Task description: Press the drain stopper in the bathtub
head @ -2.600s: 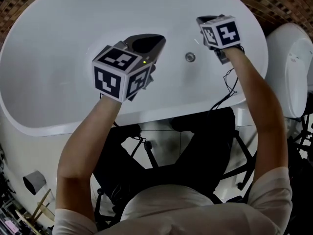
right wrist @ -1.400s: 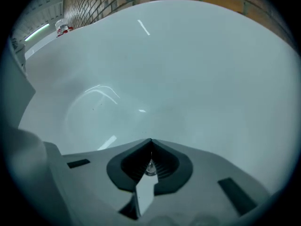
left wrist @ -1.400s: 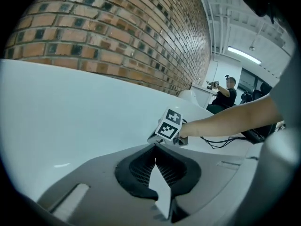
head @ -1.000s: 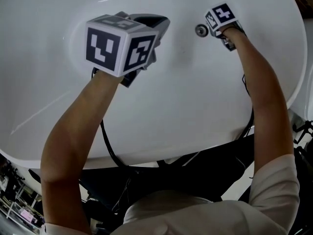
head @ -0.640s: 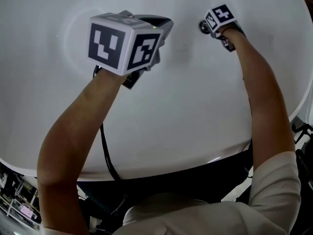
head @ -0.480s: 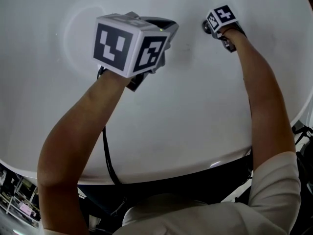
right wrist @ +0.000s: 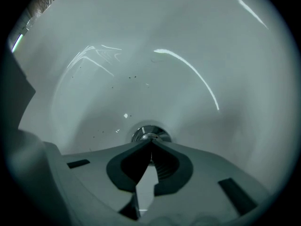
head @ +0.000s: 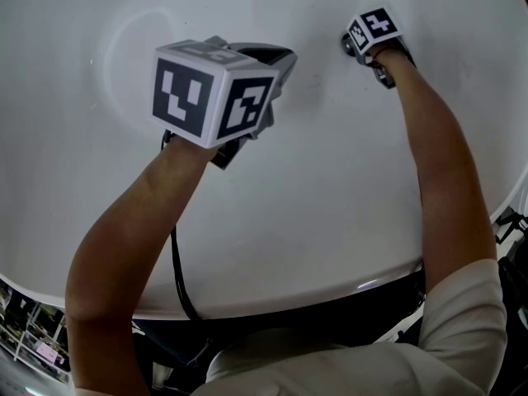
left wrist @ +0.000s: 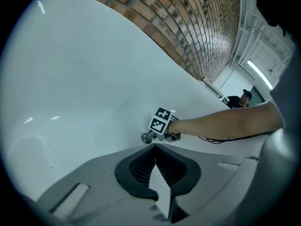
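Note:
The round chrome drain stopper (right wrist: 149, 134) sits in the floor of the white bathtub (head: 330, 180). My right gripper (right wrist: 151, 142) is shut, and its closed tips rest on the near edge of the stopper. In the head view the stopper (head: 346, 45) peeks out just left of the right gripper's marker cube (head: 373, 29). My left gripper (head: 279, 58) hovers shut over the tub floor to the left, holding nothing. Its own view looks past the closed tips (left wrist: 155, 146) to the stopper (left wrist: 146, 137) and the right gripper (left wrist: 151, 136).
The tub's near rim (head: 330, 283) runs across the bottom of the head view, with a black cable (head: 176, 271) hanging over it. A brick wall (left wrist: 197, 27) stands behind the tub. A person (left wrist: 242, 98) is far off at the right.
Over 2.6 s my right gripper dropped from beside the stopper onto it, and the view leaned in over the tub. In the last half second the left gripper shifted slightly down.

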A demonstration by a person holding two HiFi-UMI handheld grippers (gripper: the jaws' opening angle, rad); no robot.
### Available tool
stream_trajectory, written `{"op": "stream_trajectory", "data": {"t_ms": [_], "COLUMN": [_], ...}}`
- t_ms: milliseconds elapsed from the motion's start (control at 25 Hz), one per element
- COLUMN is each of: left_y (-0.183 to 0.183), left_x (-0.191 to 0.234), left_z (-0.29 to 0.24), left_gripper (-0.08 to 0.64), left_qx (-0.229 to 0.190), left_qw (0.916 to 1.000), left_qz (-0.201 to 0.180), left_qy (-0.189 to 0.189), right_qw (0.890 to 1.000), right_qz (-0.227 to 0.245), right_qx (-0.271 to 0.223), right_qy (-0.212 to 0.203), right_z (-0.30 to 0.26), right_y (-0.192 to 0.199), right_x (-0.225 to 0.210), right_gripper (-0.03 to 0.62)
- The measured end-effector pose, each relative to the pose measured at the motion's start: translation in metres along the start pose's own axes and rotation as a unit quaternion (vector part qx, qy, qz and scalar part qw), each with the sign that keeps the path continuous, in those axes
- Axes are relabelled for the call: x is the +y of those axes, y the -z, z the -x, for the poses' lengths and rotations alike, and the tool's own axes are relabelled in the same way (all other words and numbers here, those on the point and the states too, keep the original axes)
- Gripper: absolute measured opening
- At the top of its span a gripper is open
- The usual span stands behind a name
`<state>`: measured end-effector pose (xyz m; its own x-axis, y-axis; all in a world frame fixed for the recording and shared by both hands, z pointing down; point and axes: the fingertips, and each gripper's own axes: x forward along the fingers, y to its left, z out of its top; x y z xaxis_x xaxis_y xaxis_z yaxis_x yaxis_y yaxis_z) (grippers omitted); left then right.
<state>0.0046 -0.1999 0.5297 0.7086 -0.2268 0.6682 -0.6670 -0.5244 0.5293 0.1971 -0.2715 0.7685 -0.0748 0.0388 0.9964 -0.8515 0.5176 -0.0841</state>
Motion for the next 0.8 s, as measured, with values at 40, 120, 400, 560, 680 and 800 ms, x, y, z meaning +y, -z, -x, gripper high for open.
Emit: {"op": "stream_trajectory", "data": {"t_ms": [40, 120, 400, 560, 680, 800], "left_y": [0.0014, 0.0035, 0.0043, 0.0020, -0.0005, -0.0024], "left_x": [0.0001, 0.0009, -0.0001, -0.0006, -0.0022, -0.0023], "left_z": [-0.0007, -0.0017, -0.0026, -0.0007, 0.0014, 0.0026], "left_gripper": [0.008, 0.008, 0.008, 0.008, 0.008, 0.008], "left_qx": [0.001, 0.004, 0.006, 0.006, 0.003, 0.000], "left_qw": [1.0000, 1.0000, 0.9999, 0.9999, 1.0000, 1.0000], "left_qz": [0.003, 0.008, 0.011, 0.008, 0.007, 0.008], "left_qy": [0.002, 0.004, 0.006, 0.003, 0.004, 0.003], "right_qw": [1.000, 1.000, 1.000, 1.000, 1.000, 1.000], "right_qz": [0.006, 0.013, 0.001, -0.008, -0.005, -0.005], "right_qx": [0.000, -0.003, -0.011, -0.018, -0.015, -0.016], "right_qy": [0.004, 0.010, 0.012, 0.010, 0.006, 0.008], "right_z": [0.0004, 0.0014, 0.0000, 0.0043, 0.0063, 0.0075], "right_y": [0.0001, -0.0008, -0.0034, -0.0026, -0.0008, -0.0005], "right_x": [-0.0004, -0.0010, 0.0004, -0.0003, 0.0010, 0.0005], "right_gripper": [0.018, 0.018, 0.018, 0.020, 0.018, 0.020]}}
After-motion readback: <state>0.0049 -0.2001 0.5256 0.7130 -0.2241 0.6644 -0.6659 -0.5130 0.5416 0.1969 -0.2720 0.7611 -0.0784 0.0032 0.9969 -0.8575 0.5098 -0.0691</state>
